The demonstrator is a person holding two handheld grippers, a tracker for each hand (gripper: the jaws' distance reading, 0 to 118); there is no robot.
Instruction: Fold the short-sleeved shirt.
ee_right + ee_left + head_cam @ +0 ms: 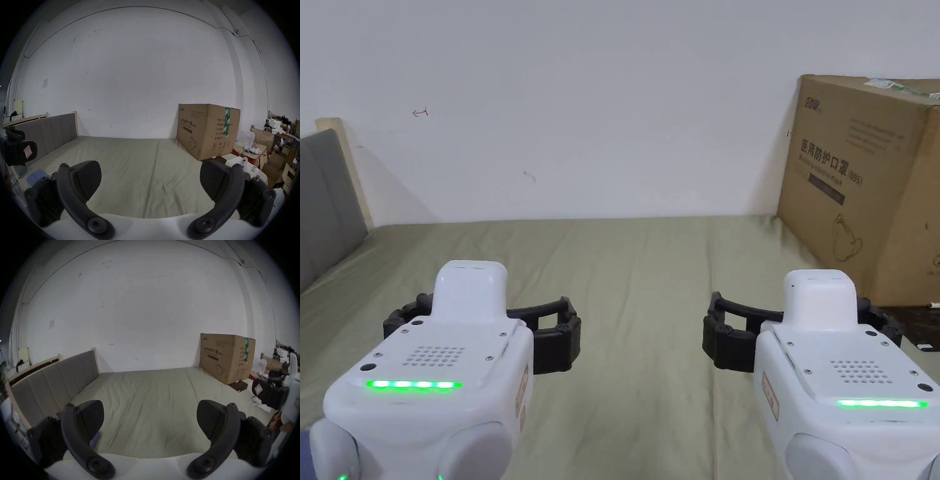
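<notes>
Beside the bed (138,162), a cardboard box (206,129) (closed, taped).

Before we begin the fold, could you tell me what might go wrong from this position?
1. Both the left gripper and the right gripper hang open above the olive bed sheet; closing low could pinch the sheet itself.
2. The cardboard box stands on the bed's right side, so a wide right-hand sweep may strike it.
3. The sheet's wrinkles could spoil a flat fold.

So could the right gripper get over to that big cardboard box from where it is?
Probably yes: the right gripper is open and holds nothing, and bare green bedsheet lies between it and the cardboard box.
</notes>
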